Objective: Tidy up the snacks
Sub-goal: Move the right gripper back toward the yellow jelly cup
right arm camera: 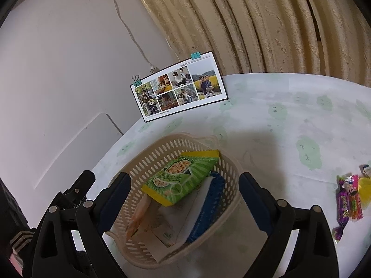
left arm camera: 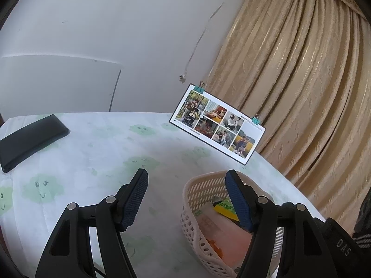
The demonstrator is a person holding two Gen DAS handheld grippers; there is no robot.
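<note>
A cream perforated basket (right arm camera: 148, 164) stands on the table and holds several snack packs: a green and yellow pack (right arm camera: 180, 176) on top, a blue and white pack (right arm camera: 208, 199) and an orange-tinted pack (right arm camera: 136, 215) below. My right gripper (right arm camera: 183, 199) hovers open above the basket, nothing between its fingers. In the left wrist view the basket (left arm camera: 197, 192) sits at the lower right, with the green pack (left arm camera: 226, 206) partly hidden behind a finger. My left gripper (left arm camera: 186, 199) is open and empty beside the basket's left rim. Wrapped candies (right arm camera: 350, 201) lie loose on the cloth to the right.
A photo card (right arm camera: 178, 88) with binder clips leans at the table's back edge. A black case (left arm camera: 30, 139) lies at the far left. The table has a white cloth with green cloud faces (left arm camera: 41, 187). A beige curtain (left arm camera: 301, 81) and a white wall stand behind.
</note>
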